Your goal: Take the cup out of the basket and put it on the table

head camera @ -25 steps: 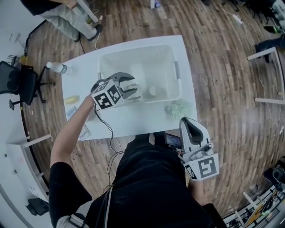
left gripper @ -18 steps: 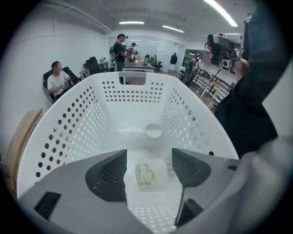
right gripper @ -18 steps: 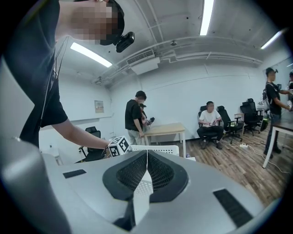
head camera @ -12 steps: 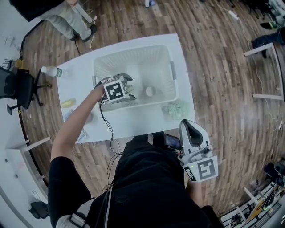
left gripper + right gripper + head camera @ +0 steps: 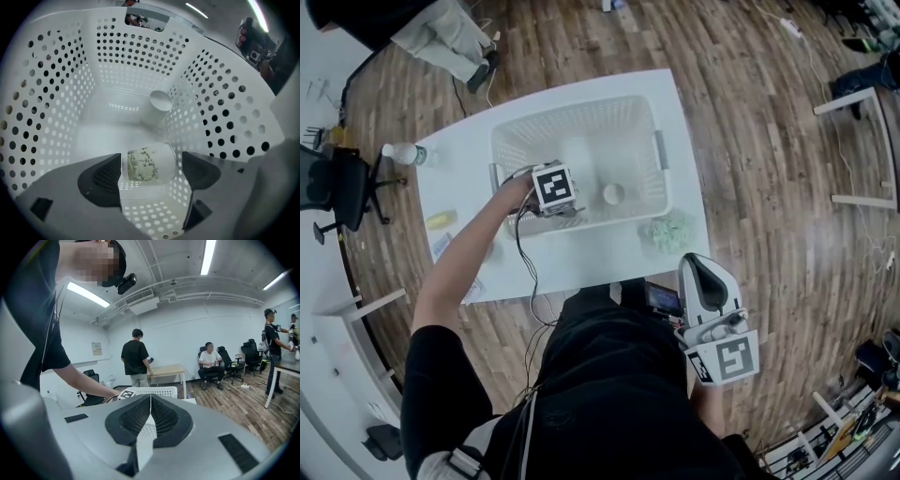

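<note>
A bamboo-printed cup [image 5: 149,164] is seen lying on its side on the floor of the perforated white basket [image 5: 225,122], directly between the jaws of the left claw [image 5: 151,161], which is pointed steeply down into the basket. The jaws have just been opening and are spread wide, one on either side of the cup, with neither pad pressed against it — nothing is gripped. The cup's long axis is laid across the opening from jaw to jaw, with its base to the left and its rim to the right in the left gripper view, so a closing would likely be met at the cup's ends, not across its wall. A second cup [image 5: 160,101], plain white, is set farther along the basket floor, well apart. The right claw [image 5: 150,401] — closed and empty — is held near the person's body, off the white surface [image 5: 600,253] that carries the basket; the left is plainly the nearer.
</note>
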`<state>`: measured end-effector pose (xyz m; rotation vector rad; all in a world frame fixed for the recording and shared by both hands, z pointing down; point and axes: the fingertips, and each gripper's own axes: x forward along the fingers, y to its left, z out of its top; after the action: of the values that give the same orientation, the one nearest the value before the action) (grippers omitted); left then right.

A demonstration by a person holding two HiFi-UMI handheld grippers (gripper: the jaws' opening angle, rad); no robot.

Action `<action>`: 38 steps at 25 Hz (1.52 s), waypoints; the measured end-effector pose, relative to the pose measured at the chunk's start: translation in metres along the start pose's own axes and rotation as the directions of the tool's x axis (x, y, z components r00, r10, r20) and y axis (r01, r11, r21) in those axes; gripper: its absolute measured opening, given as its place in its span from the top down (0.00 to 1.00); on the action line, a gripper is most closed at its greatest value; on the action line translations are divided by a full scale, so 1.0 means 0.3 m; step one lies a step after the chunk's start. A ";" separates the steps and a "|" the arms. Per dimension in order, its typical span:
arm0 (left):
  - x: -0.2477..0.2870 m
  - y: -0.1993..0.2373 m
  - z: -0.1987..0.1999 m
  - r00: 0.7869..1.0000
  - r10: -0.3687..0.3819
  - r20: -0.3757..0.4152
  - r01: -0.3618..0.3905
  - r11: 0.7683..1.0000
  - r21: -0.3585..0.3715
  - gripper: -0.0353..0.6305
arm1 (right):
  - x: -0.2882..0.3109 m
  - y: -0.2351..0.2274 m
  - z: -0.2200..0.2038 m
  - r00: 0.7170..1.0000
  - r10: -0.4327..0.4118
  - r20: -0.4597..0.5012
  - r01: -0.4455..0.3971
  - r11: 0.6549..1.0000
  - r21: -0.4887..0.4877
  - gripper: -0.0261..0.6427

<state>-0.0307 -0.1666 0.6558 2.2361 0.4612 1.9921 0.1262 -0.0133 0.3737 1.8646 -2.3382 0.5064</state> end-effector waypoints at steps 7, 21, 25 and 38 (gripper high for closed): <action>0.064 -0.004 -0.043 0.999 -0.016 -0.044 0.014 0.999 -0.040 0.35 | -0.004 -0.010 -0.002 1.000 -0.008 -0.002 0.008 1.000 0.007 0.92; 0.035 0.017 -0.033 0.997 0.030 -0.065 -0.032 0.999 -0.031 0.35 | -0.025 -0.018 0.002 1.000 0.000 0.003 0.000 1.000 0.004 0.92; 0.041 -0.012 -0.038 0.998 -0.015 -0.057 0.011 0.998 -0.059 0.35 | -0.033 -0.014 -0.003 1.000 0.003 0.005 -0.003 1.000 0.003 0.92; -0.251 0.081 0.129 0.949 0.203 0.242 -0.174 0.975 -0.136 0.35 | -0.051 0.008 0.021 0.998 0.046 0.038 -0.045 0.999 -0.026 0.92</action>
<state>0.0039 -0.2074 0.5859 2.4981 0.1063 1.7207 0.1283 -0.0008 0.3629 1.8300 -2.4051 0.4477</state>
